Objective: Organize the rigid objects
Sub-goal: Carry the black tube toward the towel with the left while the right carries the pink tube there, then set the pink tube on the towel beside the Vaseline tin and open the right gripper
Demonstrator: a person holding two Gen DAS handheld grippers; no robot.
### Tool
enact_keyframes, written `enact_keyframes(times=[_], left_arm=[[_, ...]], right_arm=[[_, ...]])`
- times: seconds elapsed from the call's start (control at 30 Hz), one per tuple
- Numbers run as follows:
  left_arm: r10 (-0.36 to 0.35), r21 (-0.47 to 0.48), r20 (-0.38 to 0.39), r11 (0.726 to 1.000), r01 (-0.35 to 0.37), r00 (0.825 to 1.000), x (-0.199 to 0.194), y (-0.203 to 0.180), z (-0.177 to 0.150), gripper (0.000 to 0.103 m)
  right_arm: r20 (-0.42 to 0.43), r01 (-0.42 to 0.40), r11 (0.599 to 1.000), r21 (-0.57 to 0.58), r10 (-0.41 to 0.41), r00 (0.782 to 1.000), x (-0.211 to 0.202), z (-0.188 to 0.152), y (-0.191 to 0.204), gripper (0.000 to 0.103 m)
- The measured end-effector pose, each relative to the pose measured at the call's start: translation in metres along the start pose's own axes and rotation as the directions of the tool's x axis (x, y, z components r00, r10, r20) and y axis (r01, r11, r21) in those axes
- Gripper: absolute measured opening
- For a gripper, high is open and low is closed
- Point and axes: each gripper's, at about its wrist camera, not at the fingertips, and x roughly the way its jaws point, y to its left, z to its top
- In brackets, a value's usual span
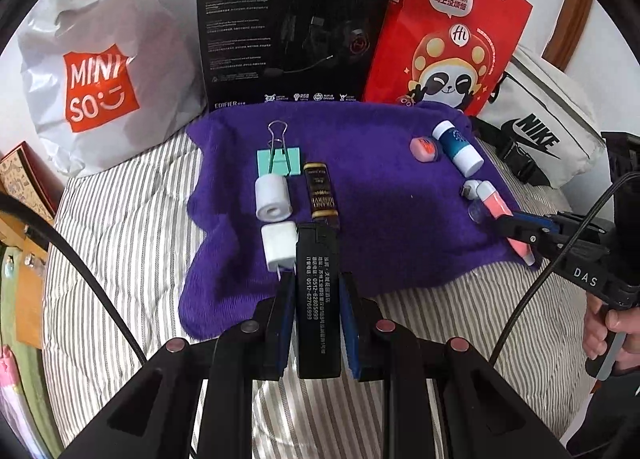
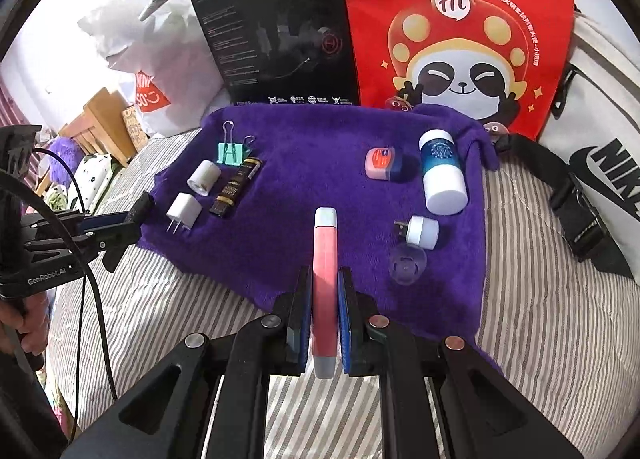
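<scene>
We see the left gripper (image 1: 318, 299) clamped on a flat black lighter (image 1: 318, 291) over the near edge of a fuzzy purple towel (image 1: 380, 179), its lower end hidden between the pads. The right gripper (image 2: 325, 291) pinches a slim pink tube (image 2: 325, 259). A clear domed cap (image 2: 407, 262) is barely legible on the striped bed (image 2: 540, 259).

The middle of the fuzzy purple cloth (image 2: 312, 163) lies bare between two clusters. A white two-prong plug (image 2: 183, 211) and brown-gold tube (image 2: 236, 187) crowd its left; a blue-white cylindrical bottle (image 2: 442, 175) blocks the right.
</scene>
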Motion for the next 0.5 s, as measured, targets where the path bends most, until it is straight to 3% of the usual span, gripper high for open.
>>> enact_keyframes(times=[0.5], left_arm=[[-0.023, -0.003, -0.012, 1.0, 0.023, 1.0, 0.026, 0.006, 0.024, 0.021]], right_arm=[[-0.038, 0.024, 0.997, 0.068, -0.021, 0.999, 0.045, 0.029, -0.015, 0.012]])
